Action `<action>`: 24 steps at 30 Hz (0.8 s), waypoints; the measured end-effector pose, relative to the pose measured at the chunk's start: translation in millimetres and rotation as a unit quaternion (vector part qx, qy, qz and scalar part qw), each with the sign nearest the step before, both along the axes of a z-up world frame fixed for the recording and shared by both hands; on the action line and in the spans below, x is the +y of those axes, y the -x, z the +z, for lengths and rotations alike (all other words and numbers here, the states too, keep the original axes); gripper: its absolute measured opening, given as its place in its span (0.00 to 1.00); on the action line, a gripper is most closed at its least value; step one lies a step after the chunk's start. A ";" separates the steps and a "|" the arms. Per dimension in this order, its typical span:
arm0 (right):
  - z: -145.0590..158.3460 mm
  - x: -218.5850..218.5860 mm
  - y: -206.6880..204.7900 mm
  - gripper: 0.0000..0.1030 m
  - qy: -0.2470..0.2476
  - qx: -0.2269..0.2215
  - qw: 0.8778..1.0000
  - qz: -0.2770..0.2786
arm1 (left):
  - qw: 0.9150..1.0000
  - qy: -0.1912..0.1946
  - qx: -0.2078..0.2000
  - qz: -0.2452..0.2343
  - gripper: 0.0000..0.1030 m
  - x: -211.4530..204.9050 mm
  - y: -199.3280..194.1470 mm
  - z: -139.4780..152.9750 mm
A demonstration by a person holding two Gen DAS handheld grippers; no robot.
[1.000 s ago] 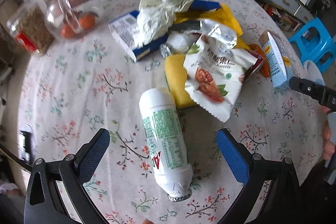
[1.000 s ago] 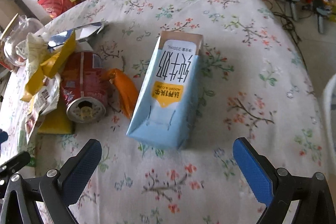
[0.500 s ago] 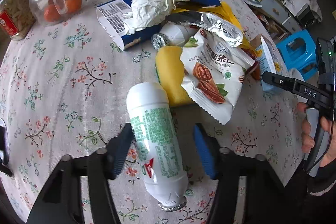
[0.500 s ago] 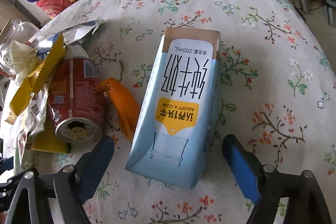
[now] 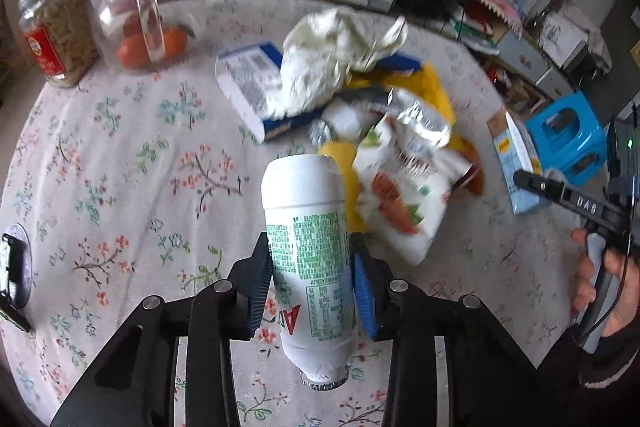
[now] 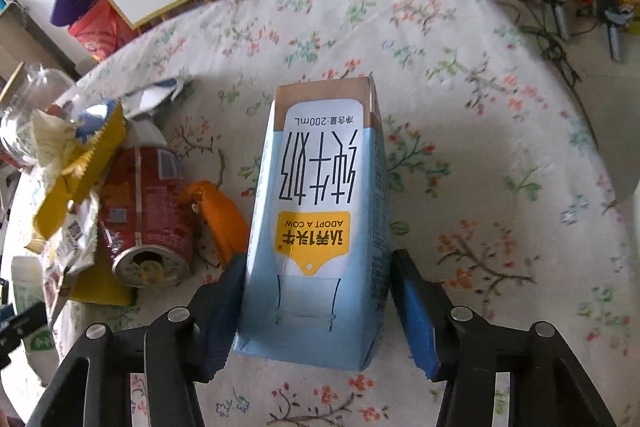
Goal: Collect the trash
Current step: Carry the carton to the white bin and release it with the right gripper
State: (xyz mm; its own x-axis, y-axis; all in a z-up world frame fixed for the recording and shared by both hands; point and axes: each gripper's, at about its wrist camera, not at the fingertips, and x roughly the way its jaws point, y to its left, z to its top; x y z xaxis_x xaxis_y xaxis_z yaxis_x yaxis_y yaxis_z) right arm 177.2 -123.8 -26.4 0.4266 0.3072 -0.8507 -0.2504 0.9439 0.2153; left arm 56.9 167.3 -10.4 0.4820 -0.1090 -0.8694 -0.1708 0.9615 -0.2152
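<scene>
A white plastic bottle (image 5: 304,195) with green print hangs tilted above the flowered tablecloth (image 5: 120,187), cap end toward the camera. My left gripper (image 5: 308,247) is closing, and its blue pads press on the bottle's two sides. A light-blue milk carton (image 6: 320,167) lies on the cloth. My right gripper (image 6: 318,259) is closing too, with a pad against each side of the carton's near end. The left wrist view also shows the carton (image 5: 516,163) at the right, by a person's hand (image 5: 600,279).
A trash pile lies mid-table: crumpled paper (image 5: 332,67), a blue-and-white box (image 5: 248,83), a snack bag (image 5: 400,195), a red can (image 6: 148,203) and an orange scrap (image 6: 224,219). Two glass jars (image 5: 148,23) stand far left. A blue stool (image 5: 568,143) is past the table's right edge.
The left jaws went from wide open to pinching the bottle and raised it off the cloth. The right jaws narrowed from wide open until they reached the carton's sides.
</scene>
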 end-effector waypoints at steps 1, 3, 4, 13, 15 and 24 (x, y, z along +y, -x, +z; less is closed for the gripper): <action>3.7 -2.1 1.9 0.59 -0.002 -0.004 1.000 0.000 | 1.000 0.001 -0.007 0.000 0.38 -0.9 0.8 4.1; 10.9 -9.2 6.2 0.59 -0.007 -0.011 1.000 -0.002 | 1.000 0.004 -0.021 -0.004 0.38 -5.2 2.7 12.8; 13.1 -13.0 8.6 0.59 -0.009 -0.014 1.000 -0.003 | 1.000 0.004 -0.025 -0.007 0.38 -8.2 3.2 15.5; 28.9 -75.4 22.2 0.59 -0.022 -0.016 0.998 -0.059 | 0.998 0.017 -0.044 -0.050 0.38 -64.5 2.8 26.9; 34.4 -95.9 25.4 0.59 -0.025 -0.020 0.996 -0.078 | 0.997 0.017 -0.043 -0.063 0.38 -82.7 -1.6 25.6; 45.7 -188.7 33.8 0.59 -0.027 -0.028 0.984 -0.172 | 0.992 0.007 -0.035 -0.124 0.38 -157.1 -24.8 21.3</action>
State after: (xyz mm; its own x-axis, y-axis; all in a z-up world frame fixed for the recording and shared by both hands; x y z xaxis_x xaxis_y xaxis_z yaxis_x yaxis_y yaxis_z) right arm 143.4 -312.5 19.2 0.5582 0.1814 -0.8096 0.0685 0.9624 0.2629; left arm 81.8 10.2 10.9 0.4979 -0.2439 -0.8322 0.0870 0.9688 -0.2319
